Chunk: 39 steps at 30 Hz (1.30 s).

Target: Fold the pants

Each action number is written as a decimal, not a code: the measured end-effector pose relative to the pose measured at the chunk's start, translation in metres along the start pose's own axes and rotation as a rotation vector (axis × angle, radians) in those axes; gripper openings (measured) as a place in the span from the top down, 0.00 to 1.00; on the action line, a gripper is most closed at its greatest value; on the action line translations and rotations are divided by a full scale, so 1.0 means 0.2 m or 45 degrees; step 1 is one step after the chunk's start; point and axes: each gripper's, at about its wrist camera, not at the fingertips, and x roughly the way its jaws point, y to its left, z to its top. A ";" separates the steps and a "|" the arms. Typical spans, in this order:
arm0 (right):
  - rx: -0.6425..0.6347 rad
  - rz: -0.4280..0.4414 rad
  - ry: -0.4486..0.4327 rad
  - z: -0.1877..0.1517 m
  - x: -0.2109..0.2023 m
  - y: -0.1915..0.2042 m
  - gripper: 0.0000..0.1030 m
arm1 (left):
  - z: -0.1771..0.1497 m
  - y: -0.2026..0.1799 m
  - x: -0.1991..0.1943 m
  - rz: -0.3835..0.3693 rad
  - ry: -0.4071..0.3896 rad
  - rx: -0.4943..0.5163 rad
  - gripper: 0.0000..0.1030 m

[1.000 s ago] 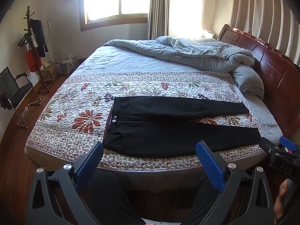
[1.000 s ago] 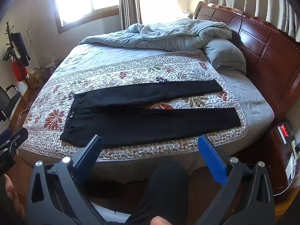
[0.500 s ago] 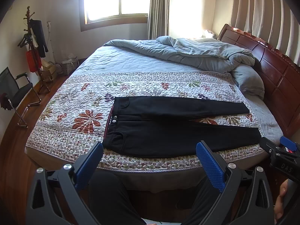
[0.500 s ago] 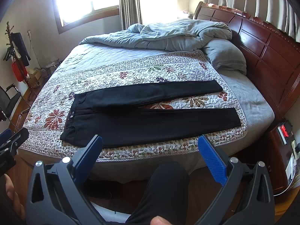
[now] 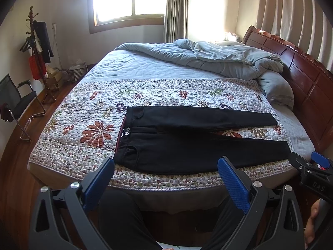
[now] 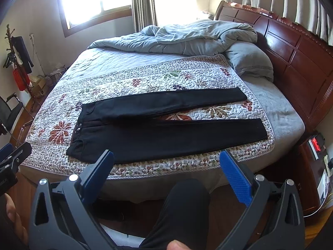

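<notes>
The black pants (image 5: 187,145) lie flat near the front edge of the floral quilt (image 5: 83,112), waistband left, legs splayed apart toward the right. Soft and limp, they will likely sag unless pinched at the waistband corner and a hem. The left gripper (image 5: 166,177) and right gripper (image 6: 166,173) hover short of the bed, jaws spread wide, grasping nothing.

Left claw (image 5: 165,176) and right claw (image 6: 166,167) both gape wide, empty.
</notes>
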 end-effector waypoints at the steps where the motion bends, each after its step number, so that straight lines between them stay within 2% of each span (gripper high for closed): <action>1: 0.000 0.000 0.000 0.00 0.00 0.00 0.02 | 0.00 0.00 0.00 -0.001 0.001 0.000 0.04; 39: 0.002 -0.005 0.013 0.00 0.01 0.00 0.02 | -0.01 0.00 0.02 0.003 0.003 0.001 0.04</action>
